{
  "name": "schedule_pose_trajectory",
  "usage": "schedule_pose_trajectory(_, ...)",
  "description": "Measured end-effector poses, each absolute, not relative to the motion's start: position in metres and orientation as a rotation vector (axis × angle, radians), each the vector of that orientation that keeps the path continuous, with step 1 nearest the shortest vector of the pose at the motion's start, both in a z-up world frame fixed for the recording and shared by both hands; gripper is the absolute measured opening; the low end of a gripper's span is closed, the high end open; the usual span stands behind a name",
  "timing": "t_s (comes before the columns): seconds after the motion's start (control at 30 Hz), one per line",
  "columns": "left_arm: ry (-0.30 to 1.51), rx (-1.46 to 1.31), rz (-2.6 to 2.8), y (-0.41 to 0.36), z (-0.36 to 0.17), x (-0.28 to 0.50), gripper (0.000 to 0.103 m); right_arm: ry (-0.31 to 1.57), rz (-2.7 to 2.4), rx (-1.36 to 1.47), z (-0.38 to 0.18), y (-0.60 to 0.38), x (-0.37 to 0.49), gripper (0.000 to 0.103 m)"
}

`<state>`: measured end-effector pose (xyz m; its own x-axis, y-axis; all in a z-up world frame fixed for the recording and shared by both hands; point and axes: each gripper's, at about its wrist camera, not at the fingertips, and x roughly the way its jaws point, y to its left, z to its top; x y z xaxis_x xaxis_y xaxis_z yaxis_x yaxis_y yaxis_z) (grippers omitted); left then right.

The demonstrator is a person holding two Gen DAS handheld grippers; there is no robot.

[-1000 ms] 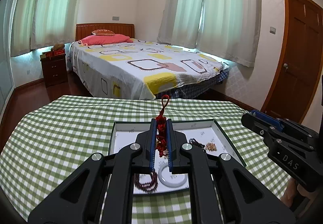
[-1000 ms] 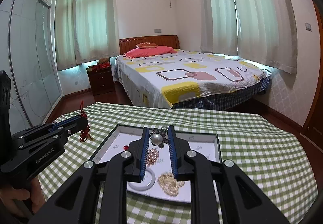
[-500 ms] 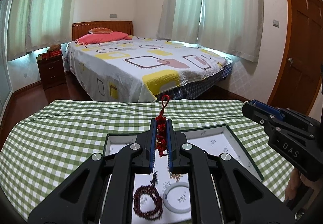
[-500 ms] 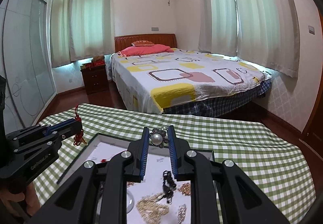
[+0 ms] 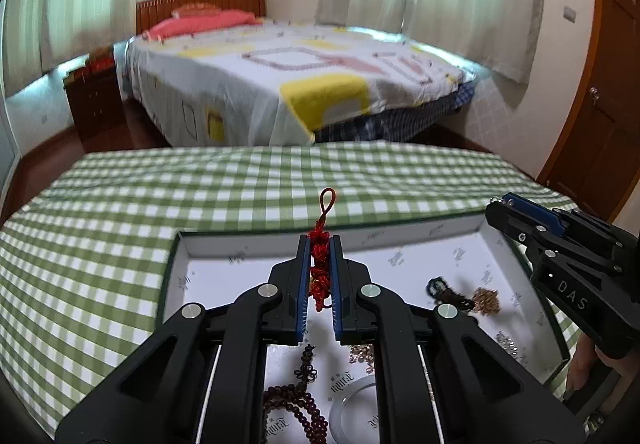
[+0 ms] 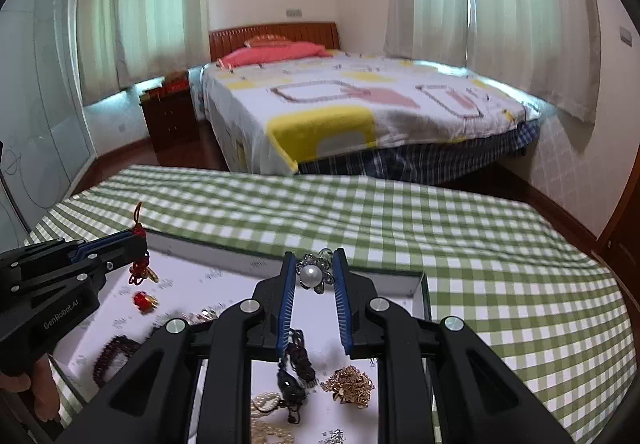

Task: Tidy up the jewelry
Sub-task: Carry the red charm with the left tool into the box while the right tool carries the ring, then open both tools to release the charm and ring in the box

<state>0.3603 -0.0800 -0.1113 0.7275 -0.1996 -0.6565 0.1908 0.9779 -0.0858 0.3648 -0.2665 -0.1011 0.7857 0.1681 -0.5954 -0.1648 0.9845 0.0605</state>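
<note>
My left gripper (image 5: 319,244) is shut on a red knotted cord charm (image 5: 320,268) and holds it over the white tray (image 5: 208,244); it also shows in the right wrist view (image 6: 138,240). My right gripper (image 6: 315,264) is shut on a pearl flower brooch (image 6: 313,275) above the tray's far wall (image 6: 240,258); it also shows in the left wrist view (image 5: 504,204). In the tray lie a dark bead bracelet (image 5: 296,408), a white bangle (image 5: 352,412), a gold chain (image 6: 350,384), a black cord piece (image 6: 294,376) and a small red bead (image 6: 142,300).
The tray sits on a table with a green checked cloth (image 5: 100,244). Beyond the table's far edge stand a bed (image 5: 300,84) and a dark nightstand (image 5: 96,104). A wooden door (image 5: 600,104) is at the right.
Both grippers have moved forward and down over the tray, each still holding its piece. The tray now fills more of both views.
</note>
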Motion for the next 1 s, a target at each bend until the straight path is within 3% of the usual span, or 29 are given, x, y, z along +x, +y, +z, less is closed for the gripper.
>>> schedule_pose_trajectory(0.4,0.857,0.003,-0.191,-0.081,-0.142,0.382,0.010,0.810,0.170,0.012,-0.132,-0.270,0.394,0.020)
schedule_pose_trajectory(1.0,0.904,0.018,-0.187,-0.090,-0.153,0.397,0.010,0.880,0.170,0.004,-0.142,-0.269,0.405,0.020)
